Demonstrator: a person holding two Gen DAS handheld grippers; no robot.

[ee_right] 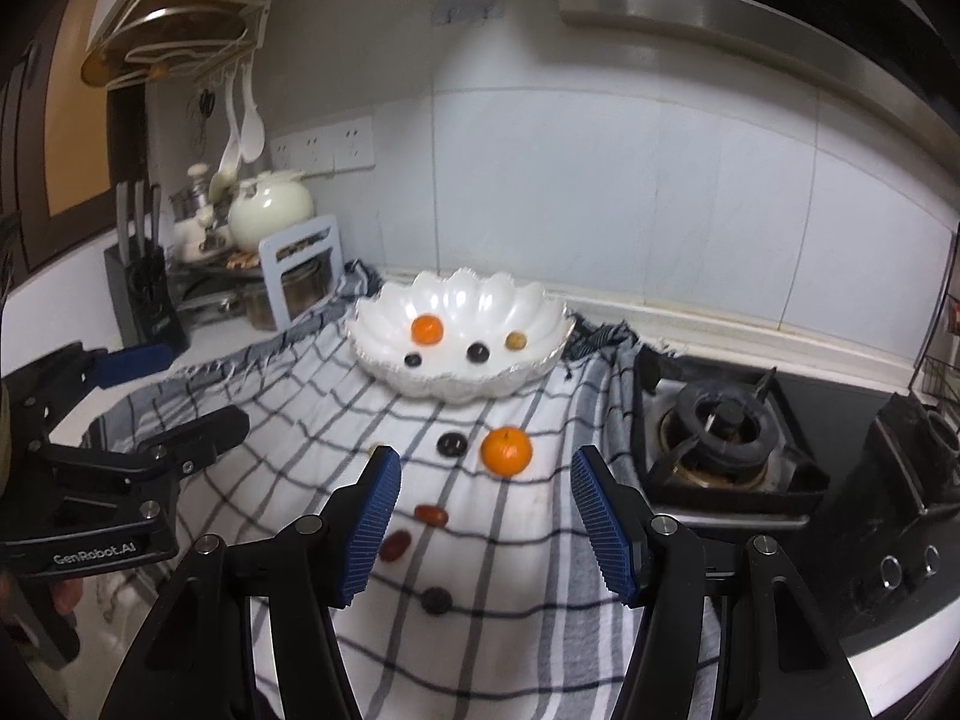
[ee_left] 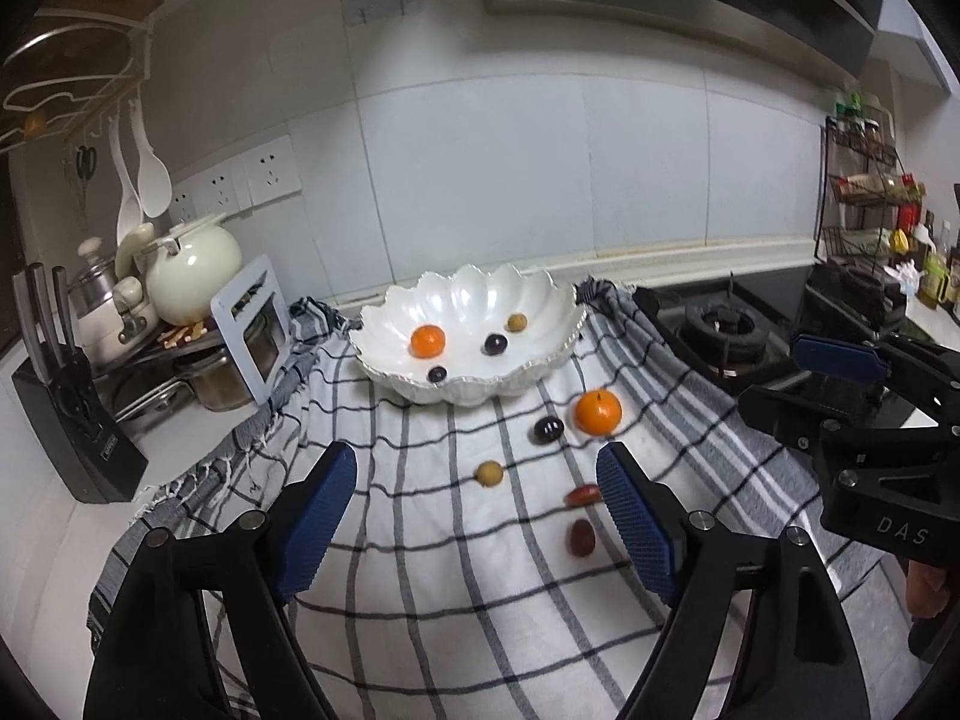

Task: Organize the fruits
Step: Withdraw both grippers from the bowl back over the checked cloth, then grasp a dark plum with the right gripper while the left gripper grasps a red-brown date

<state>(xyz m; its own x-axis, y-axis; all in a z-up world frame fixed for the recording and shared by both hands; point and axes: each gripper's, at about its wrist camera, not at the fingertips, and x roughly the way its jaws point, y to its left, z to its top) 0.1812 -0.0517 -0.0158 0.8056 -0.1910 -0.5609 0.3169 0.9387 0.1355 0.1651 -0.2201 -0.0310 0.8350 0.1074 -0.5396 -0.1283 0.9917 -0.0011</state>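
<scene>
A white scalloped bowl [ee_left: 540, 306] [ee_right: 528, 306] stands at the back of a checked cloth [ee_left: 420, 570] [ee_right: 510, 540]. It holds an orange [ee_left: 428, 341] [ee_right: 427, 329], two dark grapes [ee_left: 495, 344] [ee_right: 478, 351] and a tan longan [ee_left: 516, 321] [ee_right: 515, 339]. On the cloth lie an orange [ee_left: 597, 411] [ee_right: 506, 450], a dark grape [ee_left: 548, 429] [ee_right: 450, 443], a longan [ee_left: 489, 473], two red dates [ee_left: 582, 495] [ee_right: 431, 514] and, in the right wrist view, another dark fruit [ee_right: 437, 600]. My left gripper [ee_left: 477, 516] and right gripper [ee_right: 485, 525] are open and empty above the cloth.
A gas stove [ee_right: 720, 438] [ee_left: 726, 336] lies right of the cloth. A knife block [ee_left: 72, 414] [ee_right: 144, 294], pots, a cream kettle [ee_left: 192, 267] and a white frame [ee_left: 252, 330] crowd the left. A spice rack [ee_left: 870, 198] stands far right.
</scene>
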